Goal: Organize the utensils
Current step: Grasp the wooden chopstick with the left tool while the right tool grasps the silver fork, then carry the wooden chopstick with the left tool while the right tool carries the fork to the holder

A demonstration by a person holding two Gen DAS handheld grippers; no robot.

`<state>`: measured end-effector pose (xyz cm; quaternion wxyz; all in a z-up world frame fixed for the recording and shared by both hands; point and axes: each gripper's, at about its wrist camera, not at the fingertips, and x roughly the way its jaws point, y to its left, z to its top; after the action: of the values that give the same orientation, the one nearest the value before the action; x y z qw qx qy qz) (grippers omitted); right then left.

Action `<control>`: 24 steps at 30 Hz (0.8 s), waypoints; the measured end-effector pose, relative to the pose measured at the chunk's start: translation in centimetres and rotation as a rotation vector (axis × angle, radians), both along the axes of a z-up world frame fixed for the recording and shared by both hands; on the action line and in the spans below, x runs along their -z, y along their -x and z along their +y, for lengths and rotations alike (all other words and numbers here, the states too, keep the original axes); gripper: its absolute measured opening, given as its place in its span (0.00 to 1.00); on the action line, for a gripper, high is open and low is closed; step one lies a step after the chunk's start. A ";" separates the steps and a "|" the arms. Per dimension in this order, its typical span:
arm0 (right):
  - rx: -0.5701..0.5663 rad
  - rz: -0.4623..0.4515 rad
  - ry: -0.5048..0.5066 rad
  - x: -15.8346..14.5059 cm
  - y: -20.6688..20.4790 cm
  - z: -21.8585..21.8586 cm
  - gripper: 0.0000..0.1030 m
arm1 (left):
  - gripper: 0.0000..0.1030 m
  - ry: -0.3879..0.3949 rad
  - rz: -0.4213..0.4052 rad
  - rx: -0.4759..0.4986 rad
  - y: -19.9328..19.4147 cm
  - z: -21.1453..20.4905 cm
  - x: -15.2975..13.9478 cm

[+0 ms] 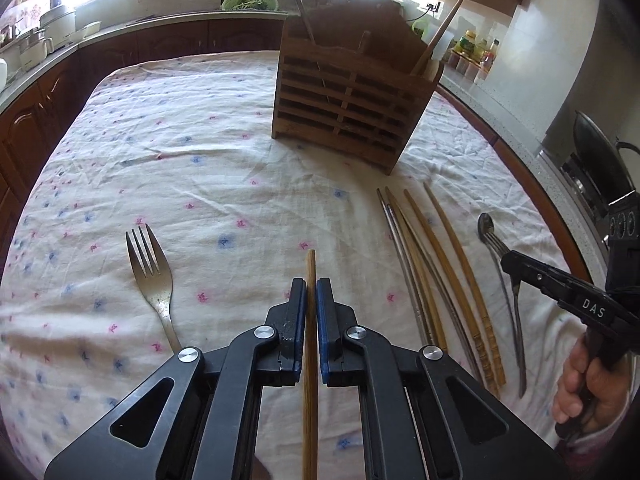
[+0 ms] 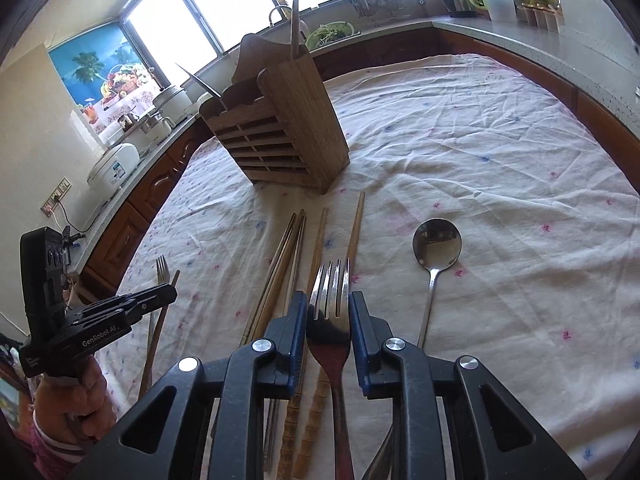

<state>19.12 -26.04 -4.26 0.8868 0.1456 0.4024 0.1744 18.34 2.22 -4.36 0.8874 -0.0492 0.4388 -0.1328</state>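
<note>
Right gripper point(image 2: 328, 304) clamped on a fork point(image 2: 330, 300). Beyond, chopsticks point(image 2: 288, 248), a spoon point(image 2: 437, 245), a wooden holder point(image 2: 280, 128).

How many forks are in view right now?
2. One fork is held in the right gripper; the second fork lies on the tablecloth at the far left. The wooden holder may hide more.

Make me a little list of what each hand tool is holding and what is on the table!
left gripper: shut on a wooden chopstick
right gripper: shut on a fork
wooden holder: upright on the cloth, a few utensils in it
lying on cloth: second fork, spoon, row of chopsticks
</note>
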 end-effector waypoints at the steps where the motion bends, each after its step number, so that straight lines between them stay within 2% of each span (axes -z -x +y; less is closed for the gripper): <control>1: 0.001 -0.005 -0.003 -0.2 0.2 0.0 0.21 | 0.04 0.012 -0.011 -0.001 0.3 0.2 -0.5; 10: 0.001 -0.062 -0.036 -2.7 1.7 -0.1 0.19 | 0.04 0.082 -0.101 -0.001 2.4 1.1 -4.5; 11: 0.000 -0.070 -0.035 -3.0 1.9 -0.1 0.14 | 0.04 0.086 -0.111 -0.001 2.7 1.2 -4.9; 12: -0.002 -0.079 -0.038 -3.4 2.1 -0.1 0.04 | 0.04 0.090 -0.121 0.001 2.9 1.3 -5.3; 24: -0.026 -0.143 -0.102 -6.2 3.6 0.1 0.02 | 0.04 0.130 -0.220 0.002 5.3 2.3 -8.7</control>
<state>15.51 -25.99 1.93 0.9024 0.1724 0.3305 0.2161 13.05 4.48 4.39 0.9250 -0.0913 0.3293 -0.1664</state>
